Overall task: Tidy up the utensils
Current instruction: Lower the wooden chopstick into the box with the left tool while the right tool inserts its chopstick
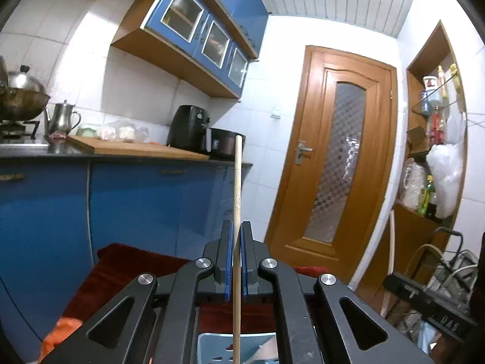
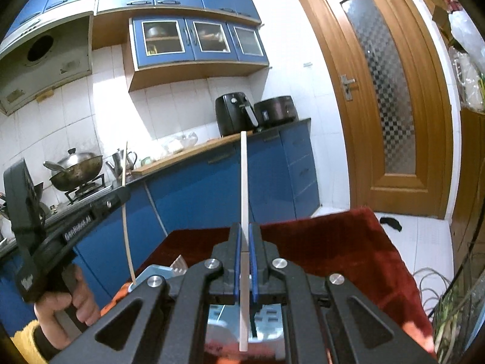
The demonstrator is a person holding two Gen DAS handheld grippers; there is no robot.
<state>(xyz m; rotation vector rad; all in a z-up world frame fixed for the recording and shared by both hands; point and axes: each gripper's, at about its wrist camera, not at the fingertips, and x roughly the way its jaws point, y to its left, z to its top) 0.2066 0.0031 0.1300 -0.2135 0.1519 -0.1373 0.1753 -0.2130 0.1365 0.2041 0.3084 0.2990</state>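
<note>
My left gripper [image 1: 237,227] is shut on a thin wooden chopstick [image 1: 238,182] that stands upright between its blue pads and runs down past them. My right gripper [image 2: 245,227] is shut on a pale, whitish chopstick [image 2: 244,182], also upright. In the right wrist view the left gripper [image 2: 121,192] shows at the left, held by a hand, with its wooden chopstick [image 2: 125,221] reaching down toward a light blue perforated utensil holder [image 2: 154,273]. The same holder [image 1: 212,348] lies under the left gripper. Both grippers hover over a table with a dark red cloth [image 2: 348,248].
A blue kitchen counter [image 1: 121,157] runs behind, with a wok on a stove [image 2: 75,170], a metal kettle [image 1: 62,118], a cutting board [image 1: 130,147], an air fryer [image 1: 188,127] and a cooker [image 2: 277,109]. A wooden door [image 1: 336,157] and cluttered shelves [image 1: 436,139] stand to the right.
</note>
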